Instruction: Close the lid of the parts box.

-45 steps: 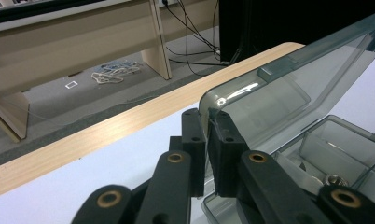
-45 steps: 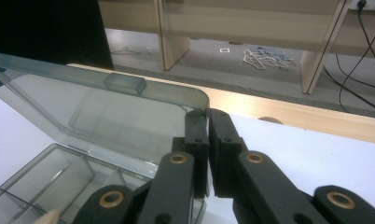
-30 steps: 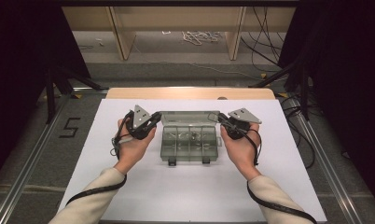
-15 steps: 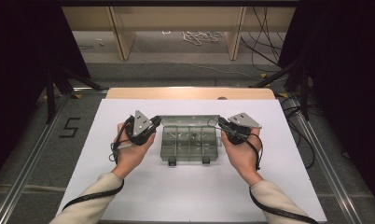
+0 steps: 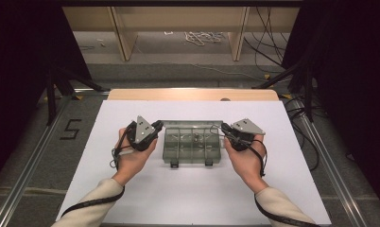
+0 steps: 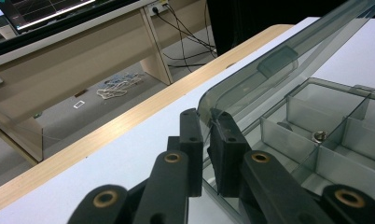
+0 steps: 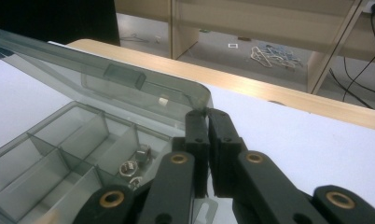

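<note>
At the middle of the white table (image 5: 131, 198) sits a smoky see-through box (image 5: 194, 147) with dividers, and both tools are working on its lid. Over on the left, the left tool (image 6: 205, 122) has its jaws pinched down narrow on the lid's (image 6: 279, 60) rounded corner edge, one jaw outside, one inside. Across the way, the right tool (image 7: 208, 114) does the same at the opposite corner, jaws nearly closed with the thin plastic edge caught between them. Why two grips? The lid is wide and floppy-looking, so a hold at each end should keep it from twisting on its hinge as it swings.

From the high view, the left tool (image 5: 148, 132) and right tool (image 5: 228, 132) flank the box symmetrically, hands (image 5: 131, 158) angled inward, wrists low near the table. The lid stands tilted up and back, away from the person, with the two latches (image 5: 174, 163) at the near edge hanging free. That leaves the compartments (image 7: 59, 154) exposed.

Inside, a few small metal bits (image 7: 129, 167) rest in a compartment close to the right tool; the left gripper view catches one small shiny piece (image 6: 320, 136) too. Most other cells look bare, though the tinted walls make that hard to confirm.

Judging by the matched grips, the lid is mid-swing, and steady, even movement from both hands looks like the key.
</note>
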A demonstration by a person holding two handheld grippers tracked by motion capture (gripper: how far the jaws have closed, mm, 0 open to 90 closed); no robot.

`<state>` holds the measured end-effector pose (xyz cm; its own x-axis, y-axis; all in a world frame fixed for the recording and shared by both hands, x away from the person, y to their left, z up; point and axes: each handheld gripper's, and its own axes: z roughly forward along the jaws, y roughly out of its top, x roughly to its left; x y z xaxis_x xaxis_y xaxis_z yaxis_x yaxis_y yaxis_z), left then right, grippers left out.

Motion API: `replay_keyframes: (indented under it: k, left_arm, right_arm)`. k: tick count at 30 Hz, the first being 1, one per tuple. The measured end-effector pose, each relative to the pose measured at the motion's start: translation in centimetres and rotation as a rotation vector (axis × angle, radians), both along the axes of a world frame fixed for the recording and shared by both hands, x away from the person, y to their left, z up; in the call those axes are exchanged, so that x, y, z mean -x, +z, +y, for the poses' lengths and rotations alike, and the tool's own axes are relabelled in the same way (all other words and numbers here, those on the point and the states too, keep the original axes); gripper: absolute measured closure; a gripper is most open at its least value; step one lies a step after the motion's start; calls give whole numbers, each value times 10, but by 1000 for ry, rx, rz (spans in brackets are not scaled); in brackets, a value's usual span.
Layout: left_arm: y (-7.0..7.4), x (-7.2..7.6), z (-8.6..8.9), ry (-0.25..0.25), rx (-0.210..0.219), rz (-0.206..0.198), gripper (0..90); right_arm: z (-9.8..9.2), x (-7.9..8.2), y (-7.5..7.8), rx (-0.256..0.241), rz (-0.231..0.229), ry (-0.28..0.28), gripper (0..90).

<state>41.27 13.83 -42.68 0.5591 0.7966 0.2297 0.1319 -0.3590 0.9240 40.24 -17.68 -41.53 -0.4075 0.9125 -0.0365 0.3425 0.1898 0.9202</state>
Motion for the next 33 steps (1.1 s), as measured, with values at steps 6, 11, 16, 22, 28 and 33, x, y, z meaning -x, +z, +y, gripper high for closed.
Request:
replay_keyframes:
  k: [6, 11, 16, 22, 28, 33]
  left_arm:
    - [-2, 3, 0, 0, 4, 4, 829]
    - [-2, 4, 0, 1, -1, 2, 829]
    - [-4, 7, 0, -2, -9, 3, 827]
    - [-6, 10, 0, -7, -17, 3, 823]
    - [-7, 12, 0, -8, -23, 3, 822]
    - [-8, 13, 0, -8, -29, 1, 821]
  right_arm:
    - [0, 2, -1, 3, 4, 8, 881]
    - [-1, 3, -2, 15, 9, 13, 883]
    - [-1, 6, -4, 13, 6, 18, 883]
    - [-2, 9, -5, 18, 16, 17, 882]
    - [-2, 11, -6, 25, 20, 21, 882]
    - [-2, 12, -8, 32, 8, 19, 883]
